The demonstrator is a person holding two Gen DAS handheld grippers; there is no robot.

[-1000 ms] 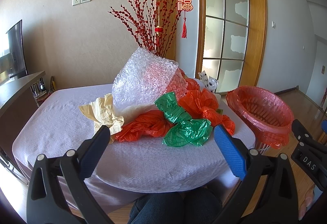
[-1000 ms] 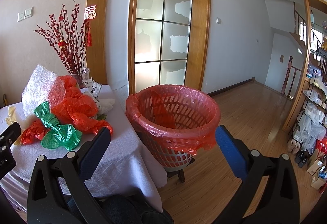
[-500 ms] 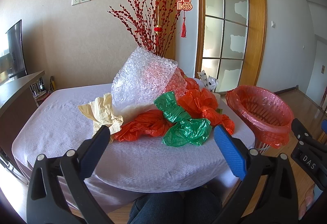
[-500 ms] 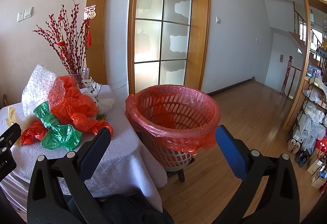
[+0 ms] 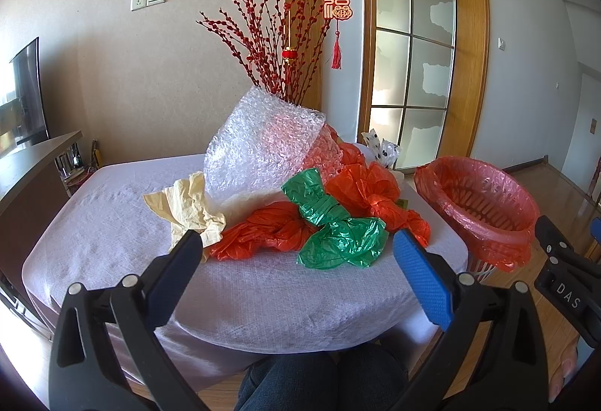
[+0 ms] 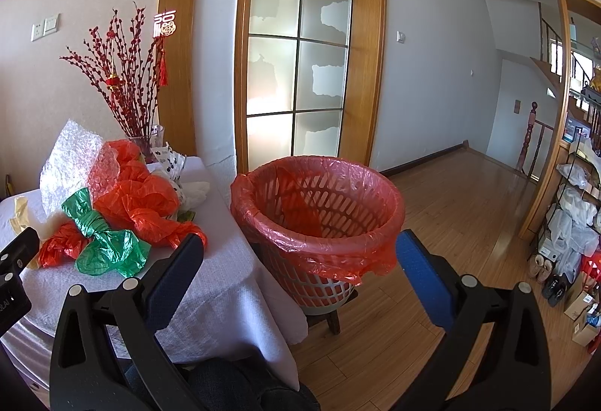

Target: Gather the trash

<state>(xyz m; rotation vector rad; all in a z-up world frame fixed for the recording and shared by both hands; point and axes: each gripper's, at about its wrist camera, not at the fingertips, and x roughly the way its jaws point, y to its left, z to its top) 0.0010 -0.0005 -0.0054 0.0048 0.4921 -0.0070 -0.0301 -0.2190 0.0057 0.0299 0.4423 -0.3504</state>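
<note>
Currently pre-grasp, nothing collected | trash pile on worktop (image 5: 112,223): green bag (image 5: 338,227) nearest, bin (image 6: 319,208) just beside the worktop edge | left gripper (image 5: 296,261) level, facing pile, jaws spread, empty; right gripper (image 6: 300,261) facing bin, jaws spread, empty | next: you advance left and pinch the green bag

The bubble wrap (image 5: 259,144) hides the vase beneath the red branches (image 5: 276,43). At three o'clock, the right tool (image 5: 567,283) is cut off by the frame edge. The spotted item (image 5: 383,150) behind the orange bags (image 5: 362,185) is mostly hidden.
</note>
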